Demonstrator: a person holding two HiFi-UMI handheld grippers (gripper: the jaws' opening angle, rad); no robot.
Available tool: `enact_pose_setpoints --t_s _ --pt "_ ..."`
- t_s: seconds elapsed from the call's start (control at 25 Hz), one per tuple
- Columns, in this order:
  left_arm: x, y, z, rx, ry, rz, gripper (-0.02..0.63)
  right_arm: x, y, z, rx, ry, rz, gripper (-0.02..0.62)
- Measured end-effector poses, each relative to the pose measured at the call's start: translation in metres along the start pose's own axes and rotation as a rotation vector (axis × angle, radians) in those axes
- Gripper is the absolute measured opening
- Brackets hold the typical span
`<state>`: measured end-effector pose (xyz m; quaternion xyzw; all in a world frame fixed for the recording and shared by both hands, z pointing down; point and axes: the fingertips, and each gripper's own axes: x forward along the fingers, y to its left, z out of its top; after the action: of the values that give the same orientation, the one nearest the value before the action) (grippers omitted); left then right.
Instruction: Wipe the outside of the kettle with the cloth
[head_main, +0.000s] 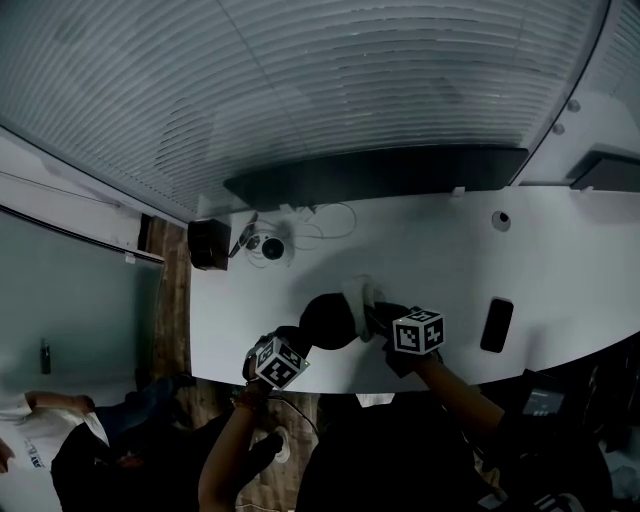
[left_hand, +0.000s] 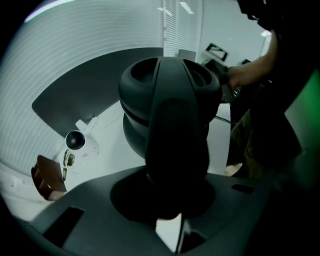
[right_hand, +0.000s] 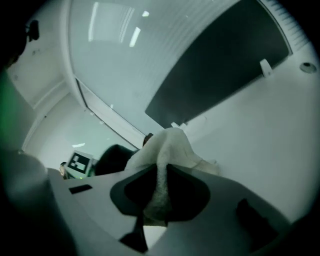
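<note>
Head view, table (head_main: 560, 260): white, curved, spans the middle of the frame.
Kettle (head_main: 325, 320): black, at frame centre, near the table's lower edge.
Left gripper (left_hand: 172, 200): claw clamped on the kettle's handle, apparently steadying it.
Right gripper (right_hand: 159, 197): claw pinching a fold of the cloth.
Cloth (head_main: 360, 295): white, bunched against the kettle's upper-right side.
Progress: judged early or mid-wipe. The cloth meets one side only, nothing shows which faces are done, and most of the body likely remains.

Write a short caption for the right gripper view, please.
Right gripper clamps a white cloth beside the black kettle on the white table.
</note>
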<state>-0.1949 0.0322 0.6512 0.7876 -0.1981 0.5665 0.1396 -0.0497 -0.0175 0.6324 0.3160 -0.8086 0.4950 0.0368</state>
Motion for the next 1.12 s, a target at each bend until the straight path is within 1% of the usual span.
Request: enact_pose_setpoints --t_s 0.08,0.12,0.16,0.2,0.24,0.28,0.36,0.44,0.48,0.52,0.6,0.68,0.72,0.76,0.8,0.84,0.92,0.96,1.0,1.04,1.12 --pt "0.001 0.003 -0.004 -0.096 0.001 -0.001 0.086 -0.004 0.047 0.018 -0.077 -0.051 0.074 0.060" --pt "0.002 0.004 -0.004 -0.136 0.006 0.001 0.086 -0.004 0.062 0.021 -0.132 -0.062 0.083 0.060" --pt "0.003 0.005 -0.003 -0.164 0.017 0.005 0.086 -0.002 0.068 0.022 -0.193 -0.069 0.062 0.060" --pt "0.003 0.004 -0.002 -0.187 0.031 0.012 0.086 -0.001 0.063 0.022 -0.241 -0.079 0.021 0.060" --pt "0.003 0.004 0.001 -0.213 0.046 0.016 0.086 0.001 0.049 0.022 -0.251 -0.091 -0.025 0.060" --pt "0.002 0.003 0.003 -0.245 0.059 0.016 0.086 0.002 0.029 0.019 -0.218 -0.092 -0.067 0.060" --pt "-0.001 0.001 0.011 -0.309 0.072 -0.005 0.086 0.009 -0.017 0.006 -0.116 -0.047 -0.145 0.060" --pt "-0.001 -0.005 0.016 -0.363 0.086 -0.031 0.086 0.017 -0.048 -0.014 -0.083 0.009 -0.219 0.060" --pt "0.000 -0.008 0.016 -0.390 0.095 -0.039 0.086 0.018 -0.049 -0.018 -0.087 0.008 -0.238 0.060" --pt "0.001 -0.010 0.016 -0.422 0.100 -0.050 0.086 0.014 -0.039 -0.015 -0.098 -0.015 -0.235 0.060" --pt "0.004 -0.009 0.018 -0.516 0.079 -0.099 0.086 0.008 0.004 0.002 -0.156 -0.081 -0.169 0.058" --pt "0.006 -0.004 0.020 -0.622 0.029 -0.158 0.086 0.013 0.049 0.009 -0.260 -0.109 -0.096 0.058" --pt "0.005 -0.002 0.020 -0.666 0.007 -0.180 0.086 0.018 0.059 0.006 -0.308 -0.109 -0.086 0.058" --pt "0.004 -0.001 0.021 -0.703 -0.013 -0.197 0.086 0.023 0.058 0.000 -0.336 -0.101 -0.100 0.058" --pt "0.003 0.000 0.022 -0.736 -0.031 -0.213 0.086 0.028 0.044 -0.009 -0.331 -0.082 -0.131 0.058" --pt "0.003 0.000 0.023 -0.762 -0.044 -0.227 0.086 0.032 0.023 -0.019 -0.293 -0.053 -0.169 0.058" --pt "0.001 0.002 0.023 -0.771 -0.043 -0.229 0.086 0.040 -0.022 -0.039 -0.186 0.017 -0.231 0.058" --pt "0.001 0.002 0.023 -0.758 -0.032 -0.221 0.086 0.043 -0.034 -0.045 -0.155 0.042 -0.245 0.058" --pt "0.002 0.000 0.024 -0.740 -0.019 -0.213 0.086 0.044 -0.036 -0.047 -0.145 0.054 -0.249 0.058" --pt "0.003 -0.001 0.025 -0.723 -0.007 -0.207 0.086 0.044 -0.028 -0.044 -0.154 0.050 -0.238 0.058" --pt "0.004 0.001 0.025 -0.707 0.008 -0.201 0.084 0.045 0.012 -0.033 -0.200 0.019 -0.164 0.058"
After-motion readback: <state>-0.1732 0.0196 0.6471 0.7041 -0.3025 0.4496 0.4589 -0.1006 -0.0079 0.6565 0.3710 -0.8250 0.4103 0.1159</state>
